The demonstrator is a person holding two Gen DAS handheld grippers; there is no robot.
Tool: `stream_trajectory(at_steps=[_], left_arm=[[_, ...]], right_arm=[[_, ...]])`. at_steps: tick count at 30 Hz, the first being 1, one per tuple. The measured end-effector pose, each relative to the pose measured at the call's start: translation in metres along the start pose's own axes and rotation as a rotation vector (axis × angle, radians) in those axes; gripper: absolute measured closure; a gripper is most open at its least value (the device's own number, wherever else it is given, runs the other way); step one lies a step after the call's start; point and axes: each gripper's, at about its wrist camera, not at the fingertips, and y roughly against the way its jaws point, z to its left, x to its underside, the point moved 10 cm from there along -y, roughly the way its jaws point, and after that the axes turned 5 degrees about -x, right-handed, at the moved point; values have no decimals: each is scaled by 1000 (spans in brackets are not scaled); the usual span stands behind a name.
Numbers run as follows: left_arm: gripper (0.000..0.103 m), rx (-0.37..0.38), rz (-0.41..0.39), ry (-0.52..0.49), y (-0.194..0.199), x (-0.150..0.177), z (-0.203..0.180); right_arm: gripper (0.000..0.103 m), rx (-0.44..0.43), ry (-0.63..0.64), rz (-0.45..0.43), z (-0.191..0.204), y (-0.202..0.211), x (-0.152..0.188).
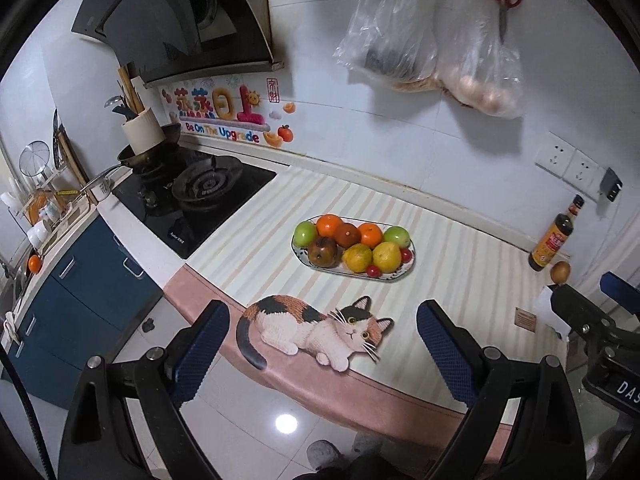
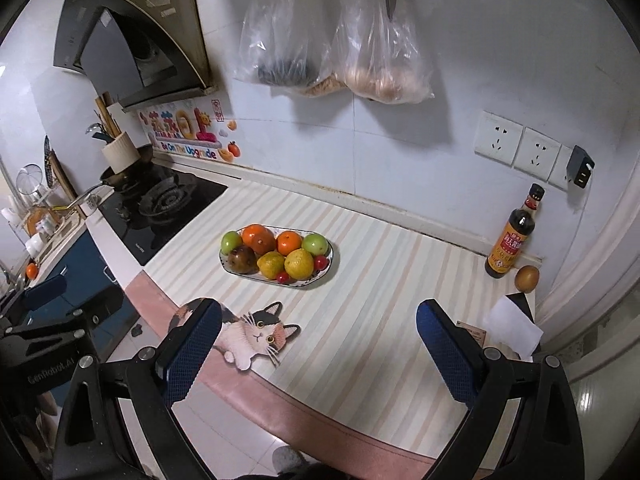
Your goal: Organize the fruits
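Observation:
An oval white plate (image 1: 394,276) (image 2: 316,280) stands mid-counter on the striped mat, holding green apples (image 1: 305,233), oranges (image 1: 330,225), a dark brown fruit (image 1: 322,252), yellow citrus (image 1: 387,257) and small red tomatoes (image 1: 374,270). The same pile shows in the right wrist view, with yellow citrus (image 2: 299,263) in front. A lone brown fruit (image 1: 561,271) (image 2: 527,278) lies by the sauce bottle at the counter's right end. My left gripper (image 1: 322,344) is open and empty above the counter's front edge. My right gripper (image 2: 318,344) is open and empty, further right.
A dark sauce bottle (image 2: 514,240) and a white tissue box (image 2: 514,328) stand at the right end. A gas stove (image 1: 200,196) with a pan lies left. Plastic bags (image 2: 376,60) and scissors hang on the wall. A cat-shaped mat (image 1: 316,326) lies at the front edge.

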Motion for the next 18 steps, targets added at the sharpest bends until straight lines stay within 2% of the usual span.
stream_trajectory(at_steps=[10, 18], left_arm=[[7, 0, -24, 25, 28, 7, 3], [7, 3, -22, 36, 31, 8, 1]], right_arm=[[3, -19, 20, -28, 1, 34, -2], [3, -52, 9, -13, -1, 33, -4]])
